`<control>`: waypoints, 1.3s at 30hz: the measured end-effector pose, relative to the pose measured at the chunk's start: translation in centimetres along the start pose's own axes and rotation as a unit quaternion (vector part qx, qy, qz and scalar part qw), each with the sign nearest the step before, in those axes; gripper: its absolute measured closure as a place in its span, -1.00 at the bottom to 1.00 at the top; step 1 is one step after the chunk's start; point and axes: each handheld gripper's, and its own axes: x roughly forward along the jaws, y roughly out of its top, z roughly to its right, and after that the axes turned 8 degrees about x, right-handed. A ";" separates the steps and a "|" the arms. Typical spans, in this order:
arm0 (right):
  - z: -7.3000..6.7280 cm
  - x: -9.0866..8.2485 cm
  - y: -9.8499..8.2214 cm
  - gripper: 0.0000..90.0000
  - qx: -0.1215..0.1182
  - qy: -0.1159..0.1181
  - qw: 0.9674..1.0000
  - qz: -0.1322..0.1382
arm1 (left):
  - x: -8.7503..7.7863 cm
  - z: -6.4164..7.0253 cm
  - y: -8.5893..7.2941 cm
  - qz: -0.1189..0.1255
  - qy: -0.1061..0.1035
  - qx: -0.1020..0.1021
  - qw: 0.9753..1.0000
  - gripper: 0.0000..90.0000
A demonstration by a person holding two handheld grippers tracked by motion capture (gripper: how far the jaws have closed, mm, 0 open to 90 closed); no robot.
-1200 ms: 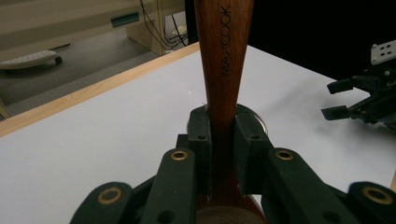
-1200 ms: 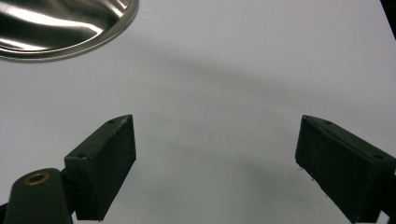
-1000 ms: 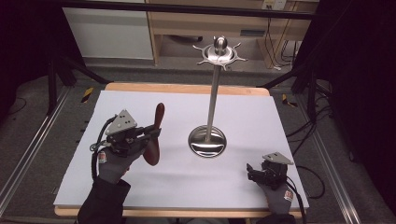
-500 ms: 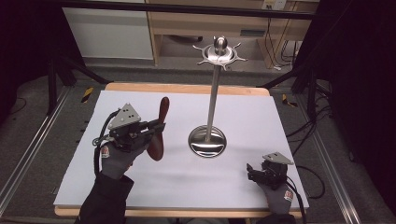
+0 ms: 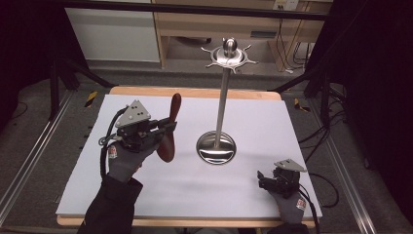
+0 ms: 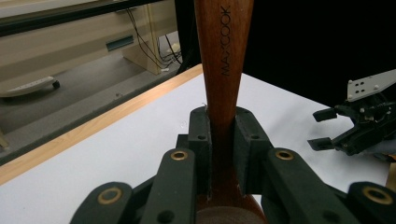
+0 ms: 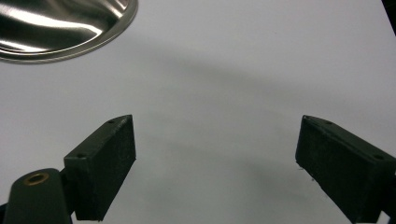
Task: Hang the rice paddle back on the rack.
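- Left gripper (image 5: 163,129) has its fingers clamped on the wooden utensil (image 5: 170,127), held upright above the counter (image 5: 146,195), at nine o'clock from the steel hanging stand (image 5: 219,146).
- It looks light, stiff and smooth (possibly slippery); grip the narrow neck.
- Right gripper (image 7: 215,163) rests with fingers apart.

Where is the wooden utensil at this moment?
In the high view the wooden utensil is clamped in the left gripper, lifted above the white mat at left, just left of the steel stand.
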 end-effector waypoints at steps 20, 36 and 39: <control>0.0 -0.1 0.0 -0.73 0.003 0.004 1.000 0.001 | 0.9 0.3 2.6 0.012 -0.001 0.007 1.000 0.73; 0.1 -0.1 0.0 -0.73 0.005 0.004 1.000 0.003 | 1.6 0.3 4.2 0.012 -0.003 0.003 1.000 0.73; 0.1 -0.1 0.0 -0.73 0.006 0.005 1.000 0.003 | 1.8 0.4 4.4 0.017 -0.003 0.001 1.000 0.73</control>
